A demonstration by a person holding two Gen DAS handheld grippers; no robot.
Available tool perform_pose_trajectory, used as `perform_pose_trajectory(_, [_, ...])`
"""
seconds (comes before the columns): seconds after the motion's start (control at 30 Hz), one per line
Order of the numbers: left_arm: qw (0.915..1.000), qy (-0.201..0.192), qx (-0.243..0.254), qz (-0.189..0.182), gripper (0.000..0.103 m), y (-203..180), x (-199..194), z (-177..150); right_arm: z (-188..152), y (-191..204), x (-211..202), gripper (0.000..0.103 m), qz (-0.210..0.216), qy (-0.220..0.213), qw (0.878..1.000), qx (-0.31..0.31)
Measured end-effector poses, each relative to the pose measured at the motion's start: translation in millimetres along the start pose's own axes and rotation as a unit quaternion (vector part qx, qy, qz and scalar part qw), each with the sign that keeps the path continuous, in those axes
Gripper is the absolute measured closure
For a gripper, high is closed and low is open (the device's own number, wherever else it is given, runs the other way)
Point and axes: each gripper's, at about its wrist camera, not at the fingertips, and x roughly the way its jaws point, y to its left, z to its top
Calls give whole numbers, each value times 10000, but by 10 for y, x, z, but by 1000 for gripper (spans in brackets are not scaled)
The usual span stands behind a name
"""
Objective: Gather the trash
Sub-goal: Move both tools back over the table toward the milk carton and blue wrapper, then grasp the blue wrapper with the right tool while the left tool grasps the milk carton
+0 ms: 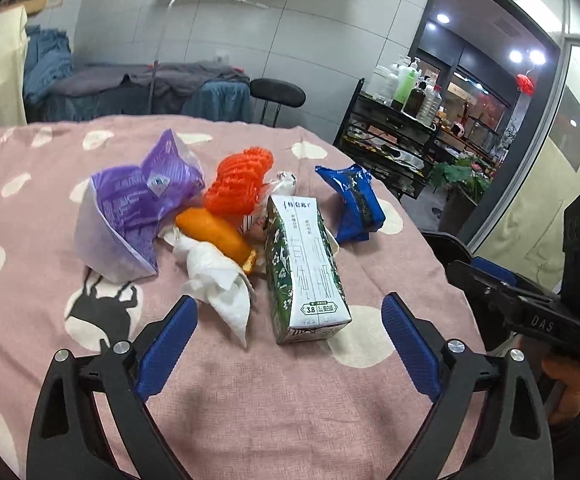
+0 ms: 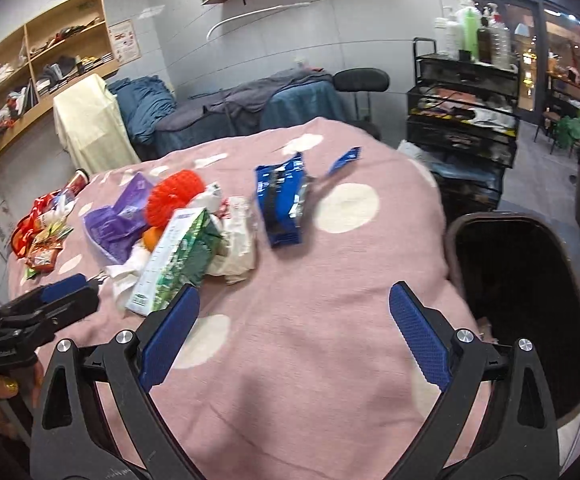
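Note:
A heap of trash lies on the pink spotted tablecloth (image 1: pixel 274 396): a green and white milk carton (image 1: pixel 303 264) lying flat, a crumpled white tissue (image 1: pixel 222 284), an orange wrapper (image 1: pixel 218 236), an orange-red net (image 1: pixel 238 182), a purple bag (image 1: pixel 130 212) and a blue wrapper (image 1: pixel 355 202). My left gripper (image 1: pixel 290 320) is open and empty, just short of the carton and tissue. My right gripper (image 2: pixel 293 308) is open and empty above the cloth, near the carton (image 2: pixel 174 258) and short of the blue wrapper (image 2: pixel 282 200). A dark bin (image 2: pixel 525 312) stands off the table's right edge.
More colourful wrappers (image 2: pixel 44 236) lie at the table's far left. A black cart with bottles (image 2: pixel 465 92), a black chair (image 1: pixel 276 94) and a bed with blue and grey covers (image 2: pixel 226 108) stand beyond the table. Wooden shelves (image 2: pixel 42 64) hang on the left wall.

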Motion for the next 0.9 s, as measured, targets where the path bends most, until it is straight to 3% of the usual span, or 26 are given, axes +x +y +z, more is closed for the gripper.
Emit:
perform_pose_trajectory(0.13, [9996, 225, 136, -42, 18, -96, 175, 77, 52, 121, 78, 9, -238, -45, 9996, -119])
perform_pose_trajectory(0.3, [9963, 692, 454, 232, 24, -202, 556, 240, 188, 80, 185, 9, -494, -21, 9987, -120])
perform_pose_trajectory(0.5, [9866, 1369, 675, 575, 45, -181, 1013, 361, 304, -30, 262, 9, -554, 4, 9984, -87])
perform_pose_trajectory(0.67, [9907, 1185, 473, 463, 53, -91, 936, 365, 410, -42, 441, 10, -479, 194, 9986, -136])
perform_pose_trajectory(0.9, [9983, 525, 189, 144, 54, -42, 557, 367, 630, 110, 910, 22, -357, 643, 9966, -385])
